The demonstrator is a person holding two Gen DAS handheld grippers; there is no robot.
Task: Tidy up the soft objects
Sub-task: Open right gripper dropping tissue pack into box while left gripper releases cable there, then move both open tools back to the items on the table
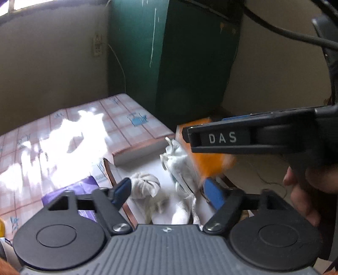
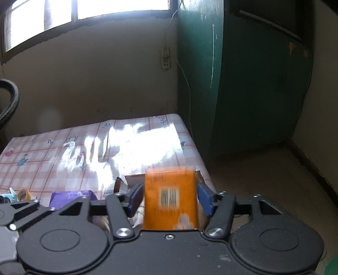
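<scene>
Orange glossy rectangular pack (image 2: 170,203) between gripper (image 2: 170,197) pads.

Left hand-held gripper (image 1: 166,192) hovers with jaws apart; right hand-held gripper (image 2: 170,197) has jaws spread wide.

Blurred orange pack (image 2: 170,203) upright; white cloth bundles (image 1: 145,186) in box.

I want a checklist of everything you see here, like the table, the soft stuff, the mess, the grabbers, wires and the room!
Surface: table with pink checked cloth, glare.
Job's things: orange pack between right gripper's fingers, blurred; white cloth bundles in an open box.
Clutter: purple packet, tape roll.
Grippers: left gripper open; right gripper open, grip unclear.
Cables: black cable; wire from wall socket.
Surroundings: green cabinet, window.
</scene>
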